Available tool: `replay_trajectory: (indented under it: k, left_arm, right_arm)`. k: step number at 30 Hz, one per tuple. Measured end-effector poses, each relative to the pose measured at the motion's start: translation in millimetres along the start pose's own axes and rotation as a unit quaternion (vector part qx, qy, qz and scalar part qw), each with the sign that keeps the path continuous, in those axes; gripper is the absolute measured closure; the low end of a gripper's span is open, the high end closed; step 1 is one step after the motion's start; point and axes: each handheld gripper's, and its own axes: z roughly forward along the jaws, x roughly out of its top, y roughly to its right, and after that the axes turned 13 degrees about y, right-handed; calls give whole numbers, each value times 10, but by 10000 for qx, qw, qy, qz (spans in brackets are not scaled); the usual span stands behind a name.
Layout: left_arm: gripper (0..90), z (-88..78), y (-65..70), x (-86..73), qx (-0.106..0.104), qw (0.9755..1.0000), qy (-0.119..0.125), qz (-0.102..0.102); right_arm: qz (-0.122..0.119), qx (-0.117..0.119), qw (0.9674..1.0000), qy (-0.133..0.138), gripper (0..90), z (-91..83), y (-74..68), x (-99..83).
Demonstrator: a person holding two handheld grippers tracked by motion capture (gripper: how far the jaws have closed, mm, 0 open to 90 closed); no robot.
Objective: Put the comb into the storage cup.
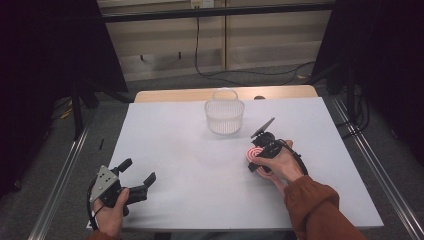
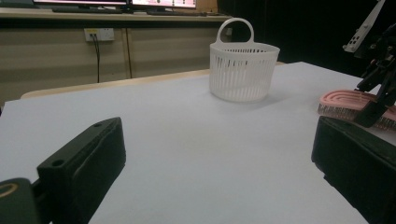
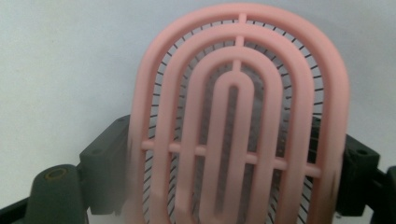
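Note:
A pink oval hairbrush (image 1: 254, 151) lies bristles down on the white table (image 1: 175, 150), right of centre. My right gripper (image 1: 256, 159) holds it across its width. In the right gripper view the two black jaws press against both sides of the brush (image 3: 238, 116). My left gripper (image 1: 140, 169) rests near the table's front left corner, open and holding nothing. In the left gripper view its jaws stand wide apart, with the brush (image 2: 345, 100) and the right gripper (image 2: 378, 88) at the far right.
A white slatted basket (image 1: 224, 116) with a hoop handle stands upright at the back centre of the table, also seen ahead of the left gripper (image 2: 243, 70). Metal rails run along the floor on both sides of the table.

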Motion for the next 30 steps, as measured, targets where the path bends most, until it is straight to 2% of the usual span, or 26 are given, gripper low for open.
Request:
replay_trajectory:
  k: [22,30]
  left_arm:
    - [30,0,-3,-1,11,10000,-2,-5]
    - [30,1,-2,-1,18,10000,8,-3]
  right_arm:
    - [-11,73,9999,71,194,-80,7,-7]
    - [-38,74,9998,200,196,-190,1,15]
